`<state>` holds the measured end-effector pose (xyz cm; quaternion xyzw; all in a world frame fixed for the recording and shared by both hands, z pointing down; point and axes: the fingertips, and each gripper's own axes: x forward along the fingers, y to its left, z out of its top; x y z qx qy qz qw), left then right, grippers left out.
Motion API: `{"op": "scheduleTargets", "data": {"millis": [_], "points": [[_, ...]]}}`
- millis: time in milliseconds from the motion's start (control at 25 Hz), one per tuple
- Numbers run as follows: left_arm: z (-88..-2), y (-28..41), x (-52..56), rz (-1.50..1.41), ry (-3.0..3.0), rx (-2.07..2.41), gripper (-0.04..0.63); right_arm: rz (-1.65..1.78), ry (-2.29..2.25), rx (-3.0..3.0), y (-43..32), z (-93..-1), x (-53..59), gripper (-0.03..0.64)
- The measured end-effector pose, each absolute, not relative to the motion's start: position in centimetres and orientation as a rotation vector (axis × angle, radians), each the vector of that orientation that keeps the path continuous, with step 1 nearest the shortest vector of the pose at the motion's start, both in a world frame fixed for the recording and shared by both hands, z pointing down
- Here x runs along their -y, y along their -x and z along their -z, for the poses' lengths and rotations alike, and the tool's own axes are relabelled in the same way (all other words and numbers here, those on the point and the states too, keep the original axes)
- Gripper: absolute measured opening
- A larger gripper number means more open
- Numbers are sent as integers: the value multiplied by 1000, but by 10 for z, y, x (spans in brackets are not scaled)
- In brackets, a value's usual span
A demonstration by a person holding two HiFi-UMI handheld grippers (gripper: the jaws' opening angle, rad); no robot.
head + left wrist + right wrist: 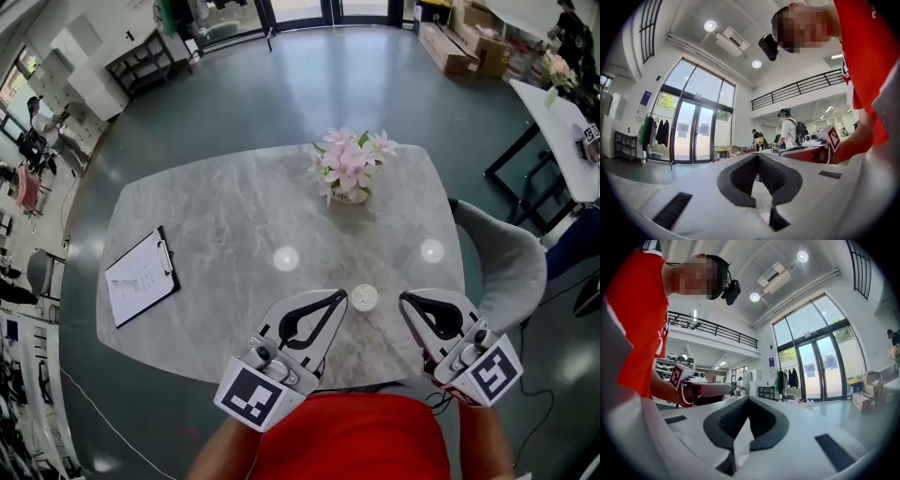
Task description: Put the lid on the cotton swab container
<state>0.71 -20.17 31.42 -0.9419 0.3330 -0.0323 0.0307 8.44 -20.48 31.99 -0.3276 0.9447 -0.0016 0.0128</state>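
Low at centre frame, on the marble worktop (234, 216), the small white cotton swab container (364, 297) stands between the left claw (337, 297) and the right claw (407, 300), both pinched together and empty. Its speckled top may be swab tips or a lid, and no loose lid can be made out. Judged from here, one claw must open first, then steady the light container while any lid goes down flat.

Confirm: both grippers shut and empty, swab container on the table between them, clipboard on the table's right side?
Wrong on the clipboard: the head view shows it on the table's left side. The rest holds: left gripper and right gripper shut and empty, cotton swab container between them.
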Motion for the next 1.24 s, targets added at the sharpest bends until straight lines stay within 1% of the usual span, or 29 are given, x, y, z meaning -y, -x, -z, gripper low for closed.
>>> {"op": "scheduleTargets", "data": {"millis": [240,720,1240], "points": [[-307,-15,199,127,2873,-1000,12,-34,1024,-2920,-90,-311,203,14],[-314,-19,195,165,2888,-1031,12,0,1012,-2923,-96,-310,201,13],[-316,-19,195,154,2896,-1051,14,7,987,-2946,-93,-311,200,13]]}}
